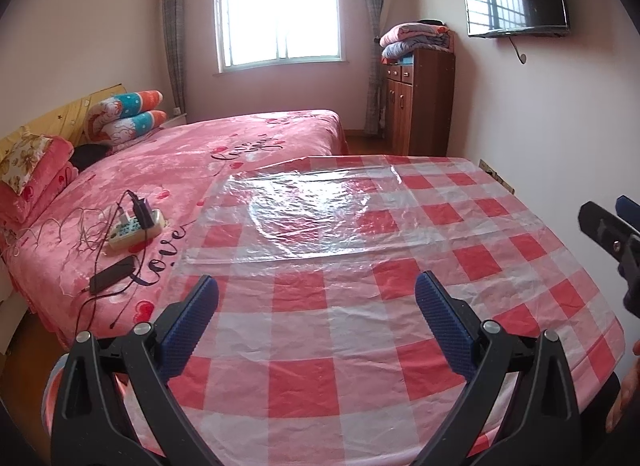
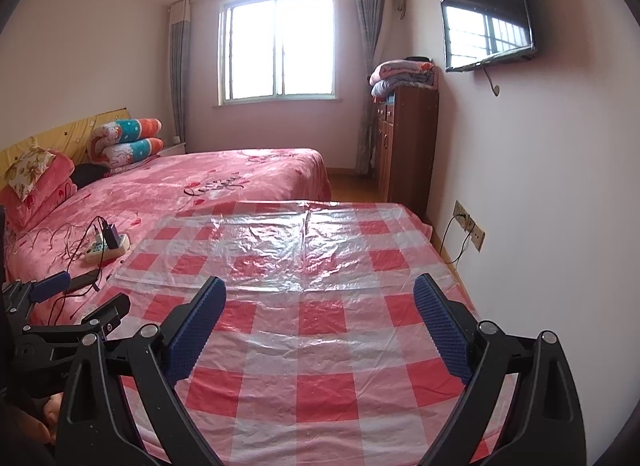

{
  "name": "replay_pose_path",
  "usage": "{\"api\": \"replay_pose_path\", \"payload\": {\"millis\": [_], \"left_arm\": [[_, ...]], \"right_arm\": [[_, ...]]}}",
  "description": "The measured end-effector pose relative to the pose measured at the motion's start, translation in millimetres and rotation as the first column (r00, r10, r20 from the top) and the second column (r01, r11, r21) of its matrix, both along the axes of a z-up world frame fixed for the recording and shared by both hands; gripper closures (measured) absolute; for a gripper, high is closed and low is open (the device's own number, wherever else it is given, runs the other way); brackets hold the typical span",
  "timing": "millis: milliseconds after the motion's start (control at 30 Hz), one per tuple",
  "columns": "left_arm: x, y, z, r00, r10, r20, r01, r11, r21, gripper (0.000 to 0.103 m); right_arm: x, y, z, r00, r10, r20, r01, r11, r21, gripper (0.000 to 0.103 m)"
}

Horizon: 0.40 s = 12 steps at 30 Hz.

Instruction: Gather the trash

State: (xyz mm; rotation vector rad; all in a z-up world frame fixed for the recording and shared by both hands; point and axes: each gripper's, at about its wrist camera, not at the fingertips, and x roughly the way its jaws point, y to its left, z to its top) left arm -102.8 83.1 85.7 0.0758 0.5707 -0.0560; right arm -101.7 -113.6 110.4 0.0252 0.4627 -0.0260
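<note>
The table (image 1: 360,366), draped in a red-and-white checked cloth, is the landmark here, standing against the wall with the pink bed (image 1: 180,161) along its far-left side. Both grippers hang above the table's near edge with nothing between their fingers, which reads as a starting stance: high enough to look the surface over before choosing what to pick up.

Lying on the table's far half is the only likely piece of trash, a clear plastic sheet (image 1: 304,217), though it could be a flattened bag; the glare makes that hard to settle. It is flat, crinkled and glossy, the checks showing through it, and its near edge sits well short of the table's near edge. Thin and limp, it will probably need pinching at an edge or crease.

The left gripper (image 1: 316,306) has its jaws spread wide over the near-left part of the table. The right gripper (image 2: 320,306) is equally wide apart, over the table's near-right part.

Off the table's left side, on the bed, rest a power strip (image 1: 136,227) and a dark phone (image 1: 112,280), with cables.
</note>
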Motion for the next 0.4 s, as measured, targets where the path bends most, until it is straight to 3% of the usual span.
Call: {"api": "replay_pose_path", "payload": {"millis": [233,400], "left_arm": [[33,-10,-33,0.992,0.009,-0.127,-0.01,1.0,-0.009,0.004],[60,-18,-56,0.978,0.049,-0.205,-0.051,0.999,-0.006,0.004]], "right_arm": [[35,-7,-31,0.993,0.007,-0.116,-0.003,0.999,0.032,0.009],[77,-17,-63,0.965,0.002,-0.262,0.014,0.998,0.061,0.009]]}}
